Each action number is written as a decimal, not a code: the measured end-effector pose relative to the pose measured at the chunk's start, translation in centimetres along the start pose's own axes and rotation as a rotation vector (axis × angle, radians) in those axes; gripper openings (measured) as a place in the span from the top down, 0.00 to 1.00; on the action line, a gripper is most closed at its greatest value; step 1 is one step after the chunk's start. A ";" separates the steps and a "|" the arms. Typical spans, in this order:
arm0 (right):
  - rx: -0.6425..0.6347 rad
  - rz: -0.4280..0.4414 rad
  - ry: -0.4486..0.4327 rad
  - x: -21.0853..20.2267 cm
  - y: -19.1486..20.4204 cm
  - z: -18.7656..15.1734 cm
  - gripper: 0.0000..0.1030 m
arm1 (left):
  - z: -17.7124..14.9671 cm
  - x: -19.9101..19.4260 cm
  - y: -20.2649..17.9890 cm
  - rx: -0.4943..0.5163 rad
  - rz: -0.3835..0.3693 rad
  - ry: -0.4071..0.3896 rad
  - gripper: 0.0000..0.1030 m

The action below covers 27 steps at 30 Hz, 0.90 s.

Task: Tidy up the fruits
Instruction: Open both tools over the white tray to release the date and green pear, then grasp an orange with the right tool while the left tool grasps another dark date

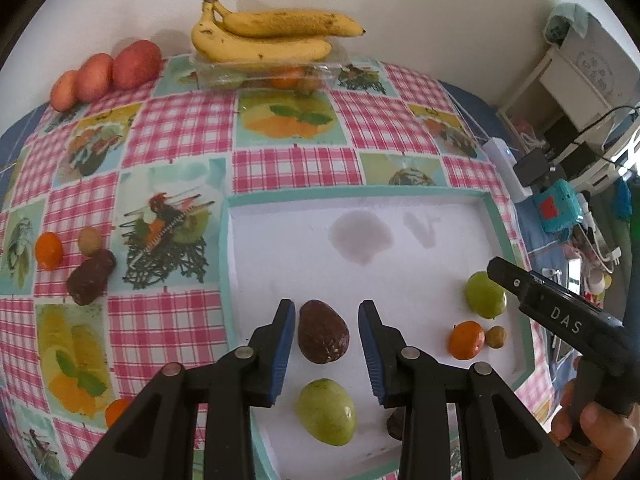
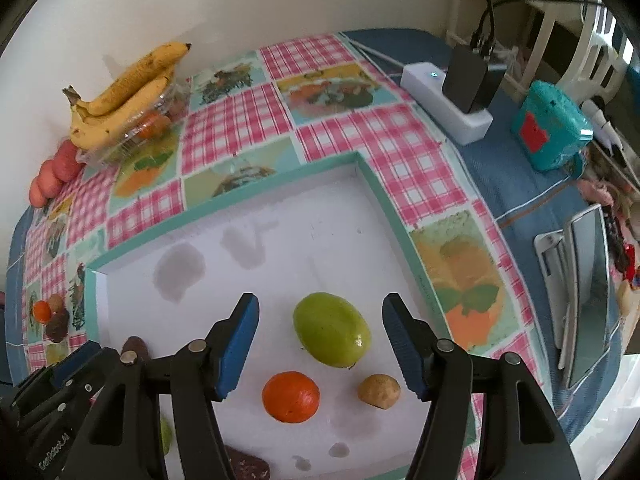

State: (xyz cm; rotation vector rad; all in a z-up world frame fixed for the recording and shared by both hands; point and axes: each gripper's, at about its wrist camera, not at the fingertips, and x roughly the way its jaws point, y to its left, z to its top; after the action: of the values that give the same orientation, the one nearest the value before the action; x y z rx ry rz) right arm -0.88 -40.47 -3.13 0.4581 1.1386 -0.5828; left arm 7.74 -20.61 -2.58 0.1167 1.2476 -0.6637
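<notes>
Left wrist view: white tray point(image 1: 240, 264) holds avocado point(image 1: 322, 331), guava point(image 1: 326, 411), orange point(image 1: 466, 340); checkered tablecloth point(image 1: 288, 168) beneath. Left gripper point(image 1: 326, 312) spread around avocado, right gripper point(image 2: 320, 312) spread around green fruit point(image 2: 331, 329), neither pinching.

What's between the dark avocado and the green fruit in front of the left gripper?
Nothing. Left wrist view: only bare tray floor separates avocado and green fruit.

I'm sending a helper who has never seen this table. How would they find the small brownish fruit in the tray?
Look in the shallow white tray with the teal rim on the checked tablecloth. Near its right edge lie a green oval fruit and a round orange fruit. The small tan, rough-skinned round fruit sits just right of the orange one, the smallest and dullest there.
</notes>
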 end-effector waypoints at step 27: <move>-0.011 0.007 -0.056 -1.7 0.3 0.0 0.13 | 0.9 -3.4 7.0 -0.187 0.209 -0.123 0.00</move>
State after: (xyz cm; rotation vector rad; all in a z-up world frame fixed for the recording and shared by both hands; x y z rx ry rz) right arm -1.20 -39.95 -1.55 0.4334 1.0858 -0.5802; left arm 11.63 -13.92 -1.10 0.0493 1.1543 -0.3659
